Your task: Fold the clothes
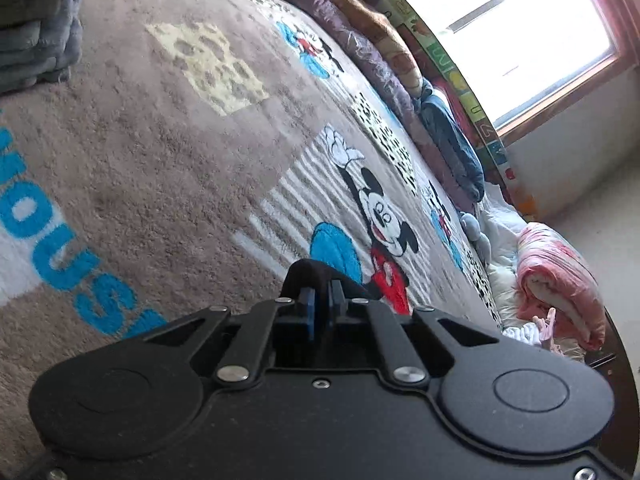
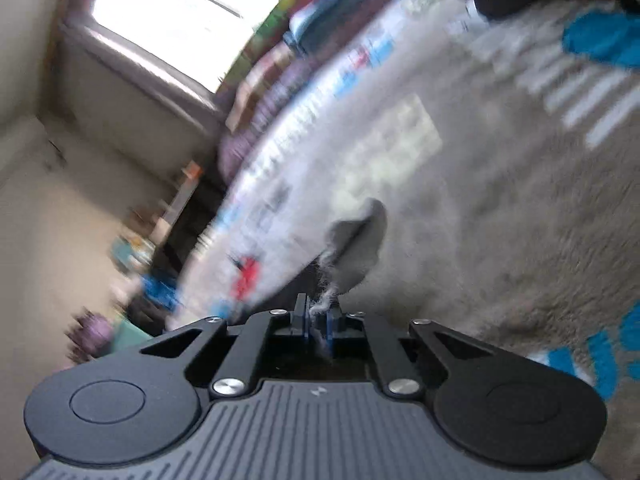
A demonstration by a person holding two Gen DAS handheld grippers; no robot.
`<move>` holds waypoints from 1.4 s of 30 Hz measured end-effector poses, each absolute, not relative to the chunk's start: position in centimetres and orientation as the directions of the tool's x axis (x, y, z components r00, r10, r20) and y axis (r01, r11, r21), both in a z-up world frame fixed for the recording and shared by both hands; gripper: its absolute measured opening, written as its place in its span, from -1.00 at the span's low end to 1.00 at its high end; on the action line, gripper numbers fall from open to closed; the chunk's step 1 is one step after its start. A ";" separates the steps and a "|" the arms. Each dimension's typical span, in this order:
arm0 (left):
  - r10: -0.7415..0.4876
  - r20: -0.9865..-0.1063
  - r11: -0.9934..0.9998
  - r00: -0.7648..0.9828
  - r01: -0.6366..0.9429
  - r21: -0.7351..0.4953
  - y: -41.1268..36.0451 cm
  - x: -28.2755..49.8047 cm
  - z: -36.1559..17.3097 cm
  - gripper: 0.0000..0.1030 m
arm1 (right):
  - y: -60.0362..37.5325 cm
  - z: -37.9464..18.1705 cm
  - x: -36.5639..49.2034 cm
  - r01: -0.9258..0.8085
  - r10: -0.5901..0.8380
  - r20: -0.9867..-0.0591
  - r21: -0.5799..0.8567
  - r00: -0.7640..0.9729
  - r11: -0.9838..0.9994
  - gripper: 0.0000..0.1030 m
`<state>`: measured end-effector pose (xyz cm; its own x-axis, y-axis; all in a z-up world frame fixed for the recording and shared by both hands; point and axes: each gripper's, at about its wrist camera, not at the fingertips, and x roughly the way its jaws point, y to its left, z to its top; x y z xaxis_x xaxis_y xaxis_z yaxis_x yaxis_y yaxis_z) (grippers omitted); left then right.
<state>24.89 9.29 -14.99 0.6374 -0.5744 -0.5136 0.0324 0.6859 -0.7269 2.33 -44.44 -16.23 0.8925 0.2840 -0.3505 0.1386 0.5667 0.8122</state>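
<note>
We are pinching dark cloth (image 1: 316, 276) in the closed left gripper (image 1: 322, 304) and grey cloth (image 2: 356, 240) in the closed right gripper (image 2: 318, 320), lifting both ahead for folding.

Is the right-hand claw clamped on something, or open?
Shut: the right gripper pinches a frayed edge of grey cloth between nearly closed fingers. Blur hides what garment it is.
</note>
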 end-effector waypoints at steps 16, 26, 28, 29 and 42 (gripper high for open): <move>-0.491 -0.594 0.812 0.638 0.089 -0.576 7.2 25.9 -14.8 -0.93 | -46.2 -18.3 3.8 0.186 0.289 -0.506 0.694 0.813 0.695 -0.43; -0.435 -0.606 0.865 0.666 0.123 -0.487 7.2 25.3 -14.3 -0.80 | -46.5 -17.4 5.8 0.200 0.224 -0.566 0.590 0.794 0.782 -0.60; -0.433 -0.593 0.867 0.679 0.133 -0.480 7.4 24.8 -13.6 -0.65 | -47.0 -16.9 5.1 0.182 0.221 -0.525 0.610 0.822 0.771 0.08; -0.445 -0.587 0.861 0.677 0.144 -0.487 7.4 24.6 -13.5 -0.58 | -47.3 -16.7 4.8 0.177 0.218 -0.508 0.620 0.833 0.764 0.19; -0.404 -0.657 0.883 0.637 0.085 -0.461 6.4 25.1 -16.2 -0.70 | -46.6 -17.3 9.5 0.193 0.187 -0.566 0.543 0.803 0.817 -0.73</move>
